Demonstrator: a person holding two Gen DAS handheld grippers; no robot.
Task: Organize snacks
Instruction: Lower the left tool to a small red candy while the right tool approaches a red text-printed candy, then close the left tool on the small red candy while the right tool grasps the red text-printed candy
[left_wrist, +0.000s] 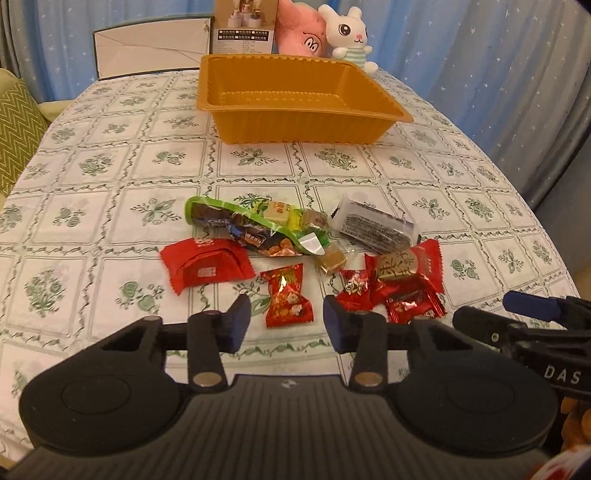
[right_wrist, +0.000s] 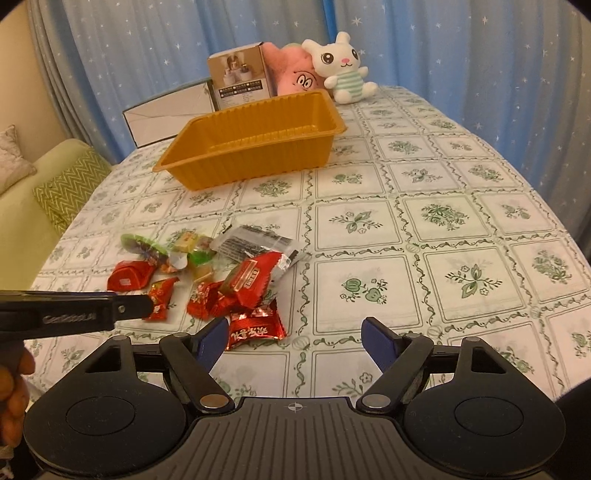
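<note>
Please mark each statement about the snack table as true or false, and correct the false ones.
1. The orange tray already holds several snacks. False: its inside is bare, and all the snacks lie on the tablecloth nearer the cameras.
2. The left gripper is open, with a small red candy lying between its fingers. True.
3. The right gripper is shut on a red packet. False: it is open and holds nothing.
4. A white plush rabbit sits behind the tray. True.
5. The dark striped packet lies at the far right side of the snack pile in the left wrist view. True.
</note>
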